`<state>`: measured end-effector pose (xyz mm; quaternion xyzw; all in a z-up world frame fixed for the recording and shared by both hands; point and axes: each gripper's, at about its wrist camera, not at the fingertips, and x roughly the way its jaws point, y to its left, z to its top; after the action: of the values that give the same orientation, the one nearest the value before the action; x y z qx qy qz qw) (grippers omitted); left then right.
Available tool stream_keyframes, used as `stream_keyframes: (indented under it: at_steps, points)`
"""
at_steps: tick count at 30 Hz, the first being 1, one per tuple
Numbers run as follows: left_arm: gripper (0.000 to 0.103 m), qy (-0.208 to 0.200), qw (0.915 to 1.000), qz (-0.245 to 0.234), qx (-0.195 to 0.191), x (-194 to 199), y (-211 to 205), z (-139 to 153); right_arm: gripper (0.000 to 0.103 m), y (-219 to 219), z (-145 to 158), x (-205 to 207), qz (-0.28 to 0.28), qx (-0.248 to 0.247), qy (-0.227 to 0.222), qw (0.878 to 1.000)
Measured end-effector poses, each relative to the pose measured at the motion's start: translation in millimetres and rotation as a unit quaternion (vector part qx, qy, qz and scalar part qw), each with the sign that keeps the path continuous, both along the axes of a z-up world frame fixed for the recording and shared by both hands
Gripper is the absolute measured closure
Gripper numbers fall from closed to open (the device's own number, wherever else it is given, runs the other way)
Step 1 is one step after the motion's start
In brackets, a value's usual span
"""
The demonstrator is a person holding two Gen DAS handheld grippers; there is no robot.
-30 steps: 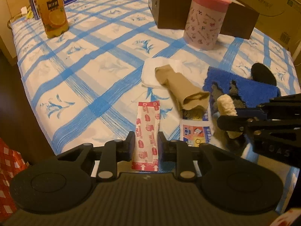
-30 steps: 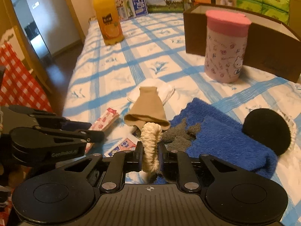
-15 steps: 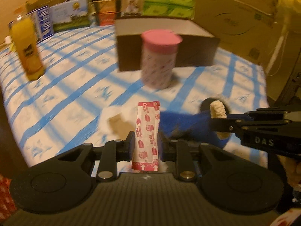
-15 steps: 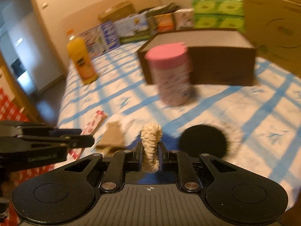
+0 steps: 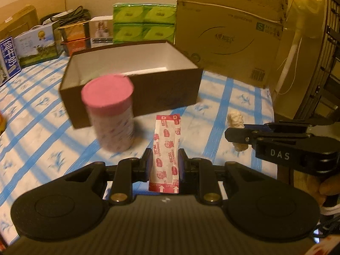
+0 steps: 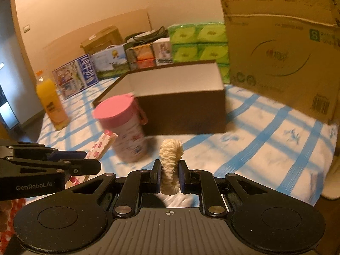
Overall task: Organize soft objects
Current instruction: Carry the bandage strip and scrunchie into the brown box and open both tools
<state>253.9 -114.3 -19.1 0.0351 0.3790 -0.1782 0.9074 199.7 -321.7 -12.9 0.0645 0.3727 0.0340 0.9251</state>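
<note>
My left gripper (image 5: 165, 161) is shut on a red-and-white bandage packet (image 5: 166, 148), held upright above the blue-checked cloth. My right gripper (image 6: 169, 170) is shut on a cream knitted scrunchie (image 6: 170, 159), which sticks up between the pads. In the left wrist view the right gripper (image 5: 235, 133) sits at the right with the scrunchie (image 5: 234, 120) in it. In the right wrist view the left gripper (image 6: 93, 165) sits at the left with the packet (image 6: 102, 145). An open brown box (image 5: 136, 72) (image 6: 182, 97) with a white inside stands ahead of both.
A pink-lidded canister (image 5: 110, 112) (image 6: 125, 127) stands in front of the box's left end. An orange juice bottle (image 6: 52, 104) is at the far left. Tissue packs (image 5: 144, 23), cartons and a big cardboard box (image 5: 229, 29) line the back. A hand (image 5: 329, 187) shows at the right edge.
Both grippers rose and swung away from the towel, sock and black puff, which have left view. They now face the open box and canister, each still gripping its item.
</note>
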Motion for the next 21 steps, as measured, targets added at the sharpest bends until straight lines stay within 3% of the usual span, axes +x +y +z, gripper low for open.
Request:
stream_keyframes:
  at_steps: [10,21]
  points:
    - [0.081,-0.008,0.9996,0.019,-0.017,65.0,-42.6,-0.6,0.086,-43.0,-0.6,61.9,0.008,-0.01,-0.025,1.0]
    - [0.081,-0.033,0.9976,0.052,-0.031,152.1,-54.3,10.5,0.086,-74.5,-5.6,152.1,0.012,0.009,-0.052,0.999]
